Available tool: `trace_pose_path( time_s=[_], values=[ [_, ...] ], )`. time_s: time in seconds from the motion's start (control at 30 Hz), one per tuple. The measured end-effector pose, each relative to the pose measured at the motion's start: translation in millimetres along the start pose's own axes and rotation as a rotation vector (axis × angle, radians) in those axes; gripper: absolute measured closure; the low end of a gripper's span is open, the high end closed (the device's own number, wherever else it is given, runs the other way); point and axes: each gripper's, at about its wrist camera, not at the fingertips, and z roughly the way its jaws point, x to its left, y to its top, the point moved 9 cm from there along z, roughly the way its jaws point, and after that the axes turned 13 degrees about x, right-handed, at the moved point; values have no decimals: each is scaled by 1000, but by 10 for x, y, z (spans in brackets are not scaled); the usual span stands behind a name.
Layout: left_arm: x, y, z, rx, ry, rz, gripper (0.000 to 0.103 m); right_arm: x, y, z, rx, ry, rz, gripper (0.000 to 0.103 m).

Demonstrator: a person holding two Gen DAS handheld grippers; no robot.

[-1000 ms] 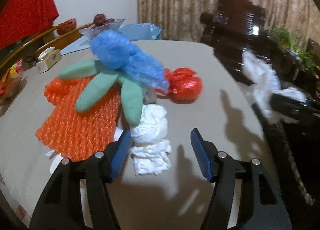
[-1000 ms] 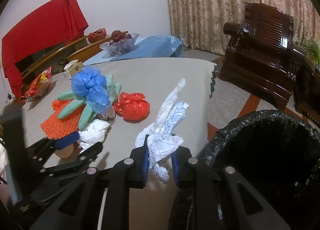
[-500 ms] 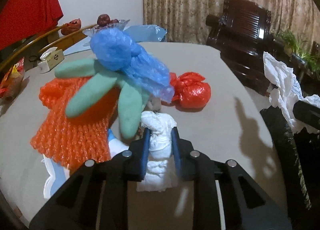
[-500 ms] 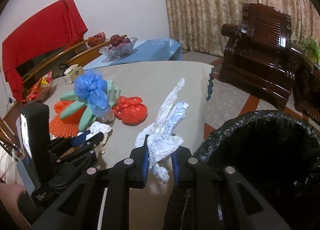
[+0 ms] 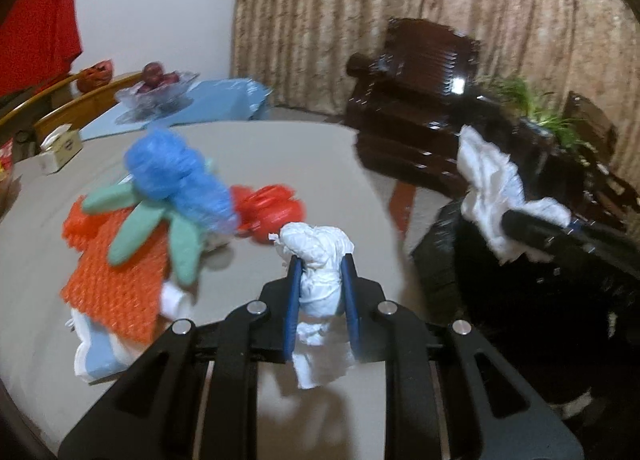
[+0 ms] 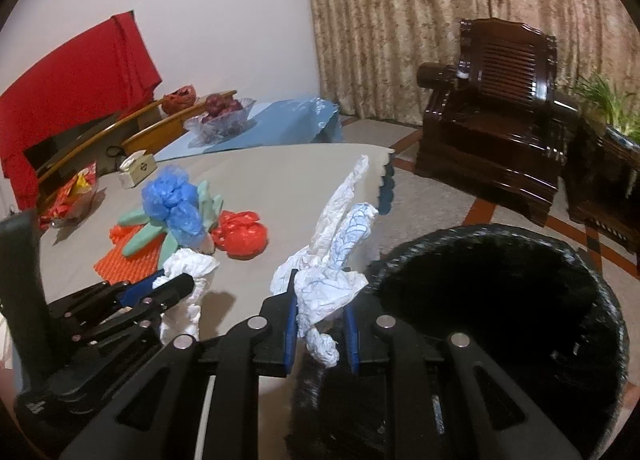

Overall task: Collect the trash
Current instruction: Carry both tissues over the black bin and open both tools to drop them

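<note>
Both tilt downward over the beige surface (image 5: 304, 164). The left hand-held gripper (image 5: 320, 280) clamps a crumpled white tissue wad (image 5: 316, 260); the right hand-held gripper (image 6: 320, 320) pinches wrinkled blue-printed paper (image 6: 332, 264) beside the black-lined bin (image 6: 500, 300).

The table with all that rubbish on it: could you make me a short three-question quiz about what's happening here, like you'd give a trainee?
1. True or false: the left gripper is shut on a white paper wad.
2. What does the right gripper hold?
A. the red plastic bag
B. a crumpled white tissue with blue print
C. the blue plastic bag
3. Fill in: the black-lined bin stands just off the table's edge, on the ______ gripper's side.

Key
1. True; the wad is lifted clear of the table.
2. B
3. right
</note>
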Motion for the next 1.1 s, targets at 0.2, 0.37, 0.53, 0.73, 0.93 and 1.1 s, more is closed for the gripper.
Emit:
trace_pose_path(
  time_s=[0.2,0.37,0.53,0.73,0.93,1.1],
  values=[
    [-502,154,-21,-23,-88,56,84,-386,-140,-173,0,-63,57,84],
    [-987,224,33,-19,-171,115,84,-736,-287,-312,4,-121,115,84],
    [-1378,238,119,-9,-231,165,84,-1031,-430,-428,4,-169,166,82],
    [-1704,188,277,42,-313,188,68,-1203,-539,-477,10,-207,201,76],
    [-1660,214,266,17,-304,182,51,-1281,-584,-537,-2,-234,221,39],
    [-1307,315,107,-35,-225,146,35,-1237,-498,-599,-50,-232,232,10]
  ],
)
